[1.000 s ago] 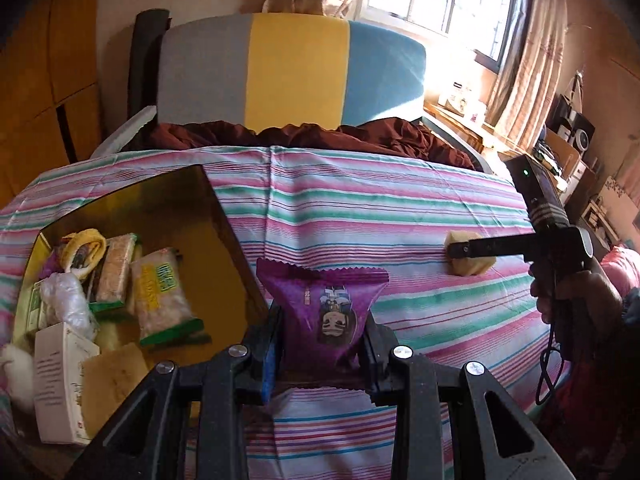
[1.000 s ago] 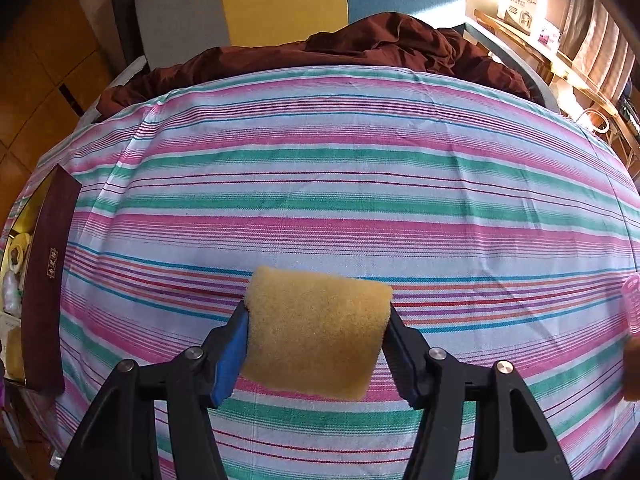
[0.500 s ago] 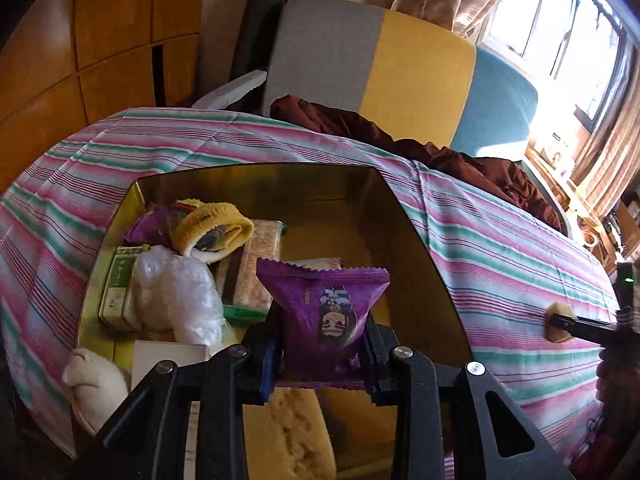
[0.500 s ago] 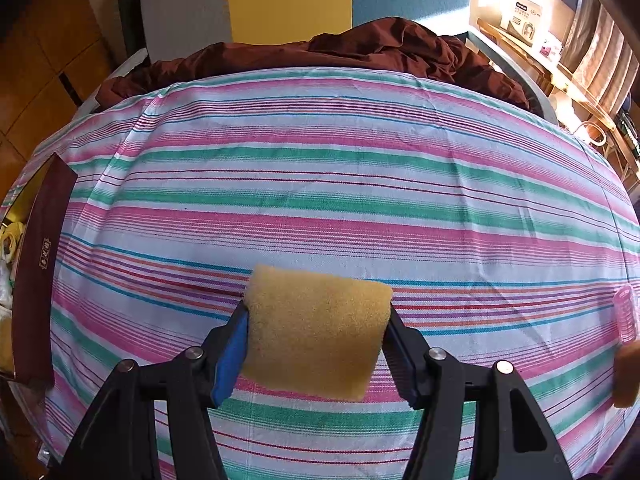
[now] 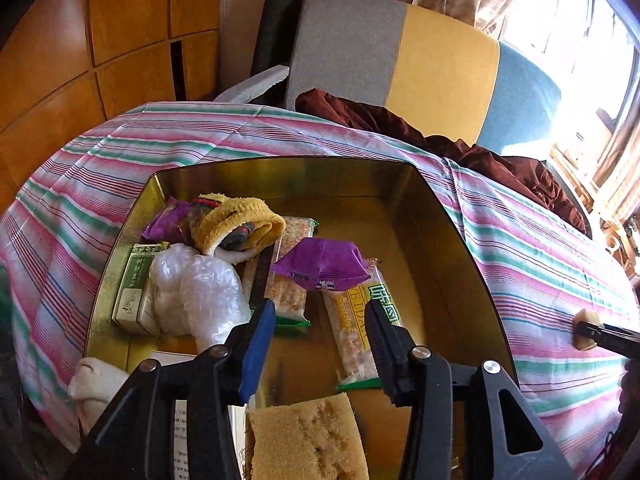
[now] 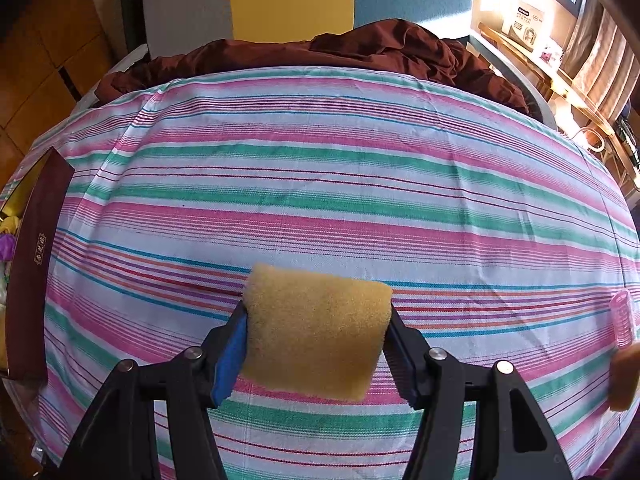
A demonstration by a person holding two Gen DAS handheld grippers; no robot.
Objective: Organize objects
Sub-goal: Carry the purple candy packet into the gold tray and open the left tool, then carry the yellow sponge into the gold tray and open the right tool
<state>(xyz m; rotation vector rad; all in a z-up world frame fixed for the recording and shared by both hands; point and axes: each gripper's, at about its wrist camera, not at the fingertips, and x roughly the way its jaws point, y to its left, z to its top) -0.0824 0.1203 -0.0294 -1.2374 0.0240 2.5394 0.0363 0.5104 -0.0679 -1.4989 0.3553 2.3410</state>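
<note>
Over the striped desk (image 6: 320, 168), the gold tin (image 5: 460, 248) is taking in snacks while the left claw (image 5: 320, 328) is opening, nothing between its jaws; the light, crinkly purple packet (image 5: 322, 262) is dropping inside. The right claw (image 6: 316, 336) is squeezing a soft yellow sponge (image 6: 316, 316) by its sides, likely compressible and easy to carry.

Ahead of me a chair back (image 5: 400, 64) in grey, yellow and blue panels rises behind the striped tablecloth (image 6: 340, 184), dark red fabric (image 6: 360, 52) heaped on its seat. Wooden panelling (image 5: 100, 40) lines the left wall. Sunlight blazes through the curtained window (image 5: 568, 20) on the right.
</note>
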